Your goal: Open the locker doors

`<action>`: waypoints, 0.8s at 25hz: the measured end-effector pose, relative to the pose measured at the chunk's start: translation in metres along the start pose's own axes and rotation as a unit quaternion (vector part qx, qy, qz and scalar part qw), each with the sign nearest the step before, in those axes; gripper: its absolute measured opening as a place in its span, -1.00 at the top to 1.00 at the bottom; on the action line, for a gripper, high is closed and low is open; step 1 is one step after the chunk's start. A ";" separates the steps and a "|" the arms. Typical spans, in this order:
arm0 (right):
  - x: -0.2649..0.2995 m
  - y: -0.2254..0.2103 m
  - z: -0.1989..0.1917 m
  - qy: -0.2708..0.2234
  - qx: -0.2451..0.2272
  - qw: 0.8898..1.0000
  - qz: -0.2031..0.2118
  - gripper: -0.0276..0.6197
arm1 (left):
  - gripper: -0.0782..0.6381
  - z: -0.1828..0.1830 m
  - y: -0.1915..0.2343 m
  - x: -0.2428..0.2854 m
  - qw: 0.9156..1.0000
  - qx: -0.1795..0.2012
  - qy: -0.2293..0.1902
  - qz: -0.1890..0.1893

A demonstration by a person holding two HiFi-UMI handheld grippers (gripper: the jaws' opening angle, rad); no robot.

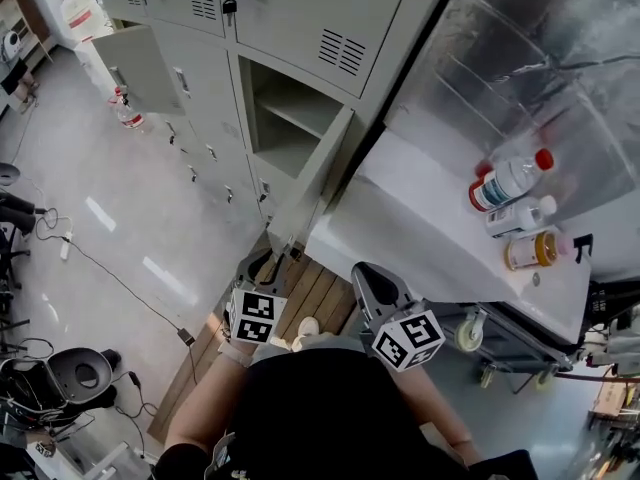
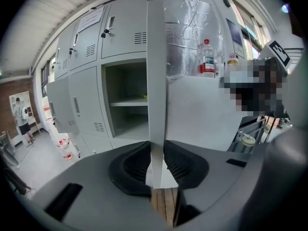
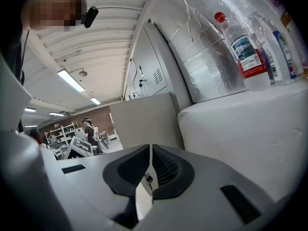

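The left gripper (image 1: 266,265) (image 2: 156,165) pinches the lower free edge of the open locker door (image 1: 312,173) (image 2: 155,81); in the left gripper view the door's thin edge runs upright between the 2 dark pads, which close on it from either side. In the head view this gripper points toward 12 o'clock and tips somewhat downward, its marker cube nearest the person; the left forearm (image 1: 205,408) reaches up to it from 7 o'clock, bare and nearly straight.

The right gripper (image 1: 368,276) (image 3: 150,170) sits just beside it, at 3 o'clock of the left one, also aimed toward 12 o'clock and closer to level; its jaws are pressed together, with only a thin pale sliver bearing a small dark mark in the slit, and what that is cannot be told. It hangs close to the front edge of the white surface (image 1: 400,228) (image 3: 250,129), not touching the door.

The door stands swung out edge-on toward the person, at 12 o'clock of both grippers; behind it the open compartment (image 1: 285,118) (image 2: 126,105) shows 1 shelf. A 2nd door (image 1: 140,68) hangs open at 10 o'clock in the bank of lockers (image 1: 300,8). On the surface, at 2 o'clock of the right gripper, lie a red-capped bottle (image 1: 508,181) (image 3: 240,52), a white bottle (image 1: 522,215) and an amber bottle (image 1: 533,250), close together. Wooden boards (image 1: 310,298) lie under the left gripper.
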State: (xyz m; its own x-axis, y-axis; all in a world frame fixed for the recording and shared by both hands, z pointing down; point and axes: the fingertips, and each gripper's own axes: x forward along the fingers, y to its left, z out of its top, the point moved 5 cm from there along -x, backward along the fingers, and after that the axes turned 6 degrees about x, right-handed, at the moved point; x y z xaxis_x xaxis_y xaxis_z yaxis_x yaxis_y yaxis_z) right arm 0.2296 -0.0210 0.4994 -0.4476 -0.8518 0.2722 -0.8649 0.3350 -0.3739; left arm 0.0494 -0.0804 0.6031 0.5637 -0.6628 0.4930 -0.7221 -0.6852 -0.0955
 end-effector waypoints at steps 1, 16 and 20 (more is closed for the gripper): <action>-0.001 0.001 0.000 -0.002 0.001 1.000 -0.004 0.79 | 0.50 0.000 -0.004 -0.001 1.000 0.004 0.002 -0.013; -0.006 0.038 0.096 -0.093 -0.032 0.995 -0.027 0.79 | 0.50 0.033 0.023 -0.048 0.995 0.017 -0.033 -0.096; 0.007 0.057 0.147 -0.121 -0.067 0.990 -0.020 0.79 | 0.51 0.043 0.062 -0.066 0.997 0.003 -0.038 -0.066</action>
State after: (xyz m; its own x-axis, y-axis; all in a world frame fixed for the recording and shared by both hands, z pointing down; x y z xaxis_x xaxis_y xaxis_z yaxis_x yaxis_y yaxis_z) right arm 0.2104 -0.0665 0.3497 -0.3593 -0.9315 0.0574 -0.9102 0.3362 -0.2418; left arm -0.0155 -0.0921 0.5274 0.6825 -0.5874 0.4348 -0.6375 -0.7695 -0.0388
